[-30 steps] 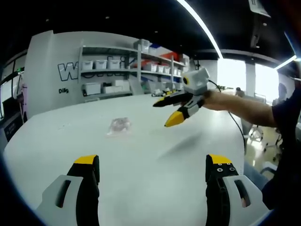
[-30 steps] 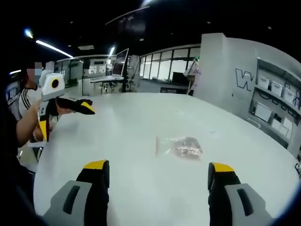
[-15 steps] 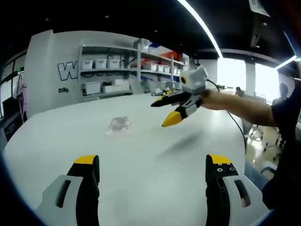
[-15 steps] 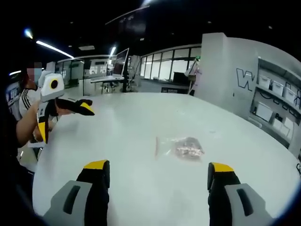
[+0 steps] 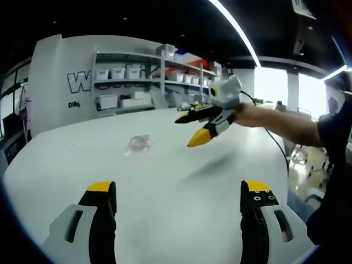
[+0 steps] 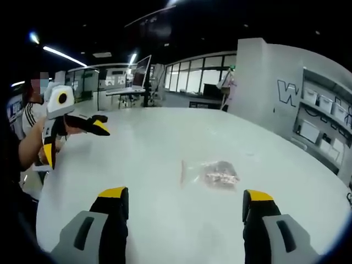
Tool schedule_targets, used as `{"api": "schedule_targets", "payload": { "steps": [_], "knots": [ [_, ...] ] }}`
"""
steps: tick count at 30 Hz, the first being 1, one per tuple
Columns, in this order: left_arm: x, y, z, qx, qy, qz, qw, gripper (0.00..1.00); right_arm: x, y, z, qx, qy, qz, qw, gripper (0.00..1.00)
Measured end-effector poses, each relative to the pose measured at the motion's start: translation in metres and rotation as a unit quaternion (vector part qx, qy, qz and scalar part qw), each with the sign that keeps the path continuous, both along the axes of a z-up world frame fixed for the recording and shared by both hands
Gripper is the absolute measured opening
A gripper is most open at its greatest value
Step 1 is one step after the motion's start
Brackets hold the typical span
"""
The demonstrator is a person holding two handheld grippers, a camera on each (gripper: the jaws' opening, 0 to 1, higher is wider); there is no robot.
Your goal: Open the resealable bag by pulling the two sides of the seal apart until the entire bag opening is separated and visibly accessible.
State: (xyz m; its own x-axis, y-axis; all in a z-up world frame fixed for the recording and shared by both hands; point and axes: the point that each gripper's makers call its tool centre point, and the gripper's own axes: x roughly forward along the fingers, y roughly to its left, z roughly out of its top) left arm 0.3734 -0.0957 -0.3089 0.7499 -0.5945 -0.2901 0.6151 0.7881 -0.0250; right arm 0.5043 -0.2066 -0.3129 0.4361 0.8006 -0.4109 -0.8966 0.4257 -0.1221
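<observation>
A small clear resealable bag (image 5: pixel 138 146) with brownish contents lies flat on the white table (image 5: pixel 176 170). In the right gripper view the bag (image 6: pixel 212 172) lies ahead and slightly right, its seal edge toward the left. My left gripper (image 5: pixel 179 190) stands open above the table, short of the bag, with nothing between its jaws. The right gripper (image 6: pixel 185 195) is also open and holds nothing. Seen from the left gripper view, the right gripper (image 5: pixel 190 131) hovers over the table to the right of the bag. The left gripper (image 6: pixel 75 144) appears at the left of the right gripper view, jaws spread.
Shelves with white bins (image 5: pixel 126 82) stand beyond the table's far edge, next to a lettered wall. A person's forearm (image 5: pixel 280 125) reaches in from the right. A desk with a monitor (image 6: pixel 137 74) stands behind the table (image 6: pixel 148 137).
The right gripper has drifted a little left and lower across the table toward the bag. The bag has not moved, and both grippers stay open.
</observation>
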Motion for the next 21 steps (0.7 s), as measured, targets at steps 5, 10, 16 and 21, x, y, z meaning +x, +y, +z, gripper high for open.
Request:
{"api": "schedule_targets", "payload": {
  "steps": [5,10,16,21],
  "knots": [
    [0.0007,-0.0004,-0.0007,-0.001,0.001,0.000,1.0000,0.92,0.0005,0.0016,-0.0018,-0.001,0.000,0.002,1.0000,0.86],
    [0.0016,0.0004,-0.0009,0.000,0.001,0.001,1.0000,0.92,0.0025,0.0024,-0.0019,-0.001,0.001,0.002,1.0000,0.86],
    [0.0027,-0.0003,-0.0018,0.000,0.002,0.000,1.0000,0.92,0.0032,0.0054,-0.0011,0.001,0.000,0.004,1.0000,0.85],
    [0.0027,-0.0003,-0.0018,-0.001,0.002,0.000,1.0000,0.92,0.0052,0.0071,-0.0030,0.000,0.000,0.004,1.0000,0.85]
  ]
}}
